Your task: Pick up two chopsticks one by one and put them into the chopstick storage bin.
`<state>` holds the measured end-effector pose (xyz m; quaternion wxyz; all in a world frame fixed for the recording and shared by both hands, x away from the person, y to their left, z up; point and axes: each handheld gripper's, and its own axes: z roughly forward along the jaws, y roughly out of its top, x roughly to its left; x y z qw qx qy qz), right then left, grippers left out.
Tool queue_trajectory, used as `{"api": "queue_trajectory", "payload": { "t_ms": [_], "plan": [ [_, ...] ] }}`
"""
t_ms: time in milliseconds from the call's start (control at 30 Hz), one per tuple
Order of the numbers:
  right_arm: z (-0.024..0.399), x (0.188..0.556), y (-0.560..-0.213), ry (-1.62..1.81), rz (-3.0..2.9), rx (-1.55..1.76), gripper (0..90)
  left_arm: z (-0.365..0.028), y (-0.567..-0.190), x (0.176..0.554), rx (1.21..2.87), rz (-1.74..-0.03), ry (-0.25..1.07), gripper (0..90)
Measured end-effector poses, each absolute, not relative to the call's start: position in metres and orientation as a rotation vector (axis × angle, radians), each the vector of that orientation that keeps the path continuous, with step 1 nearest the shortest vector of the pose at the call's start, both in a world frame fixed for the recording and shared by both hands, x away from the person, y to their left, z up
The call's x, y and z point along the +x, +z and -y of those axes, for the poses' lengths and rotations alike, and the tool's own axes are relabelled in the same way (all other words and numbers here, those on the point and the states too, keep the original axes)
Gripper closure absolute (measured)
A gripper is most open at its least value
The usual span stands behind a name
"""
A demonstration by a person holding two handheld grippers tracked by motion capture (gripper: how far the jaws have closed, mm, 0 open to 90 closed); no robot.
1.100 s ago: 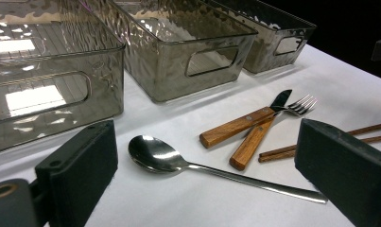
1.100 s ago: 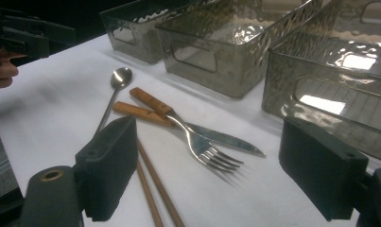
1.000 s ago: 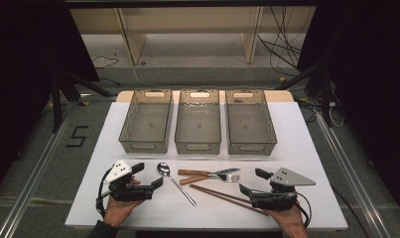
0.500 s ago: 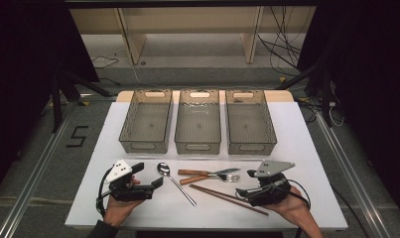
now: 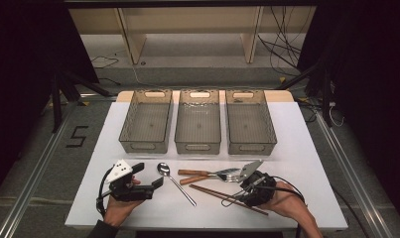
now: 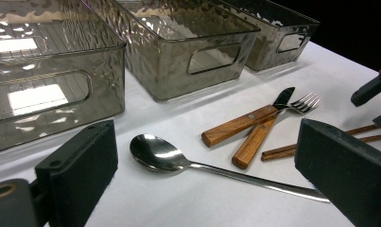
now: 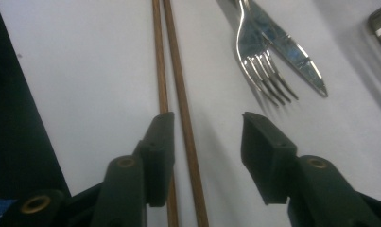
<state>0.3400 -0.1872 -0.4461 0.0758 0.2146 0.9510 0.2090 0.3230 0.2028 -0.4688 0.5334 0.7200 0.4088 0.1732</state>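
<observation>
Listing what I have on the white table (image 5: 306, 148): my right gripper (image 7: 207, 142), jaws just narrowing and still parted, one chopstick (image 7: 186, 118) between them, the other (image 7: 160, 71) under the left jaw; nothing pinched. Chopsticks lie near the table's front edge, just beside the wooden-handled fork (image 7: 256, 56) and knife (image 7: 292, 52). Left gripper (image 6: 207, 179): released, jaws wide either side of the spoon (image 6: 160, 153). Three clear bins (image 5: 197, 121): behind the cutlery, in a row.
</observation>
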Motion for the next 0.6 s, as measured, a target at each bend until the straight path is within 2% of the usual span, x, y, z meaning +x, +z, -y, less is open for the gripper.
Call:
{"api": "queue_trajectory", "payload": {
  "t_ms": [300,600],
  "plan": [
    [0.181,0.344,-0.455,0.532,-2.906,0.612,70.3,-0.203,-0.469,0.323,1.717,-0.974,0.414,6.4],
    [0.178,0.347,-0.46,0.47,-2.933,0.585,76.2,-0.203,-0.469,0.323,1.717,-0.972,0.416,6.4]
  ]
}}
